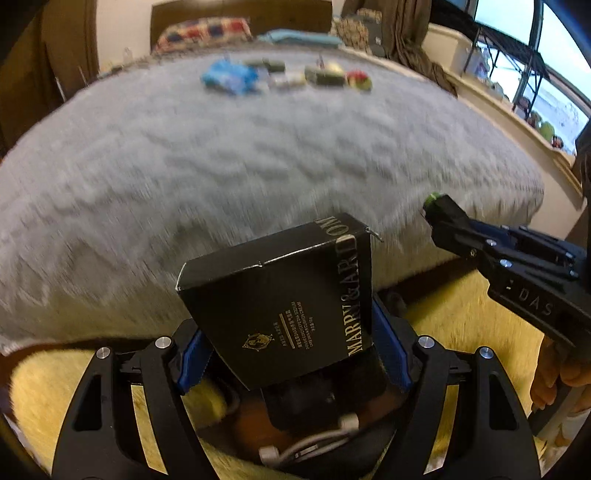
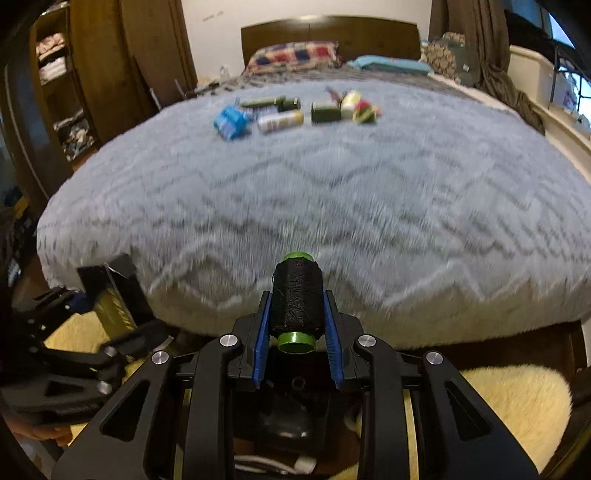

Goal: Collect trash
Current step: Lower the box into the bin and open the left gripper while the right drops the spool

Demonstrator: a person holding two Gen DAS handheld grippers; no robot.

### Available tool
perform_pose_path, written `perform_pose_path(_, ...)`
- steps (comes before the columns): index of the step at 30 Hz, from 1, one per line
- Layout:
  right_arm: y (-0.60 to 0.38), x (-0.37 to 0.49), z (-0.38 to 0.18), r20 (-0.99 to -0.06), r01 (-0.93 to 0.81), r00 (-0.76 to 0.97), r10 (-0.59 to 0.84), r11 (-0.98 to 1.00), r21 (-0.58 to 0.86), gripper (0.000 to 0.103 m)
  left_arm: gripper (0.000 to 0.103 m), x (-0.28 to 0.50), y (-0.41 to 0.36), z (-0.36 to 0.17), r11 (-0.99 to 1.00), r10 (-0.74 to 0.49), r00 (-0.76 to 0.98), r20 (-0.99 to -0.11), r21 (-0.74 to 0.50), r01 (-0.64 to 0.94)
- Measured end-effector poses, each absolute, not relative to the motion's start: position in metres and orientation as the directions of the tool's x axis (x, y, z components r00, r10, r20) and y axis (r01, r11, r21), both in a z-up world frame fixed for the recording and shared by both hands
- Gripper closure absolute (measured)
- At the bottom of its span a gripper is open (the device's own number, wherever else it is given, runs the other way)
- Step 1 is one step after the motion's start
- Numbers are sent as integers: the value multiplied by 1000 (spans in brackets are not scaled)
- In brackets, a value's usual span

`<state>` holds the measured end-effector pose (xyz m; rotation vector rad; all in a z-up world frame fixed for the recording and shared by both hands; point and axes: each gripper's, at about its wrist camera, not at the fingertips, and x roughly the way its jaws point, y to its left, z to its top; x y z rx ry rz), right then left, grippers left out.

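My left gripper (image 1: pixel 288 325) is shut on a black carton with gold lettering (image 1: pixel 280 306), held tilted above the yellow rug at the foot of the bed; the carton also shows in the right wrist view (image 2: pixel 110 291). My right gripper (image 2: pixel 297 306) is shut on a spool of black thread with green ends (image 2: pixel 297 299); that gripper shows in the left wrist view (image 1: pixel 436 210) at the right. Several pieces of trash lie in a row far up the bed: a blue packet (image 2: pixel 231 122), a white and yellow tube (image 2: pixel 280 121), a dark green box (image 2: pixel 325 112), a red and green wrapper (image 2: pixel 365 110).
The bed has a fluffy grey blanket (image 2: pixel 314 206) with pillows and a wooden headboard (image 2: pixel 328 33) behind. A yellow fluffy rug (image 2: pixel 517 398) lies below the bed's foot. A wooden wardrobe (image 2: pixel 92 74) stands on the left, a window ledge (image 1: pixel 517 122) on the right.
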<state>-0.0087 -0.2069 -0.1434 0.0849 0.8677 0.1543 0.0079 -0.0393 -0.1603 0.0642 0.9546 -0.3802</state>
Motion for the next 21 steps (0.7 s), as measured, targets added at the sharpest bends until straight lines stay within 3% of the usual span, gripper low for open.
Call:
perform_pose_path(12,-194,-1,-221,-877,-96,435,203,979,179,75,30,11,-46,-242,922,-282,305,-909,-169,349)
perform_pose_path(21,-195,9,-247,-905,-73,361,224,974,212,74,29,20,-48,-269,925,-269,230,-935,-184,334)
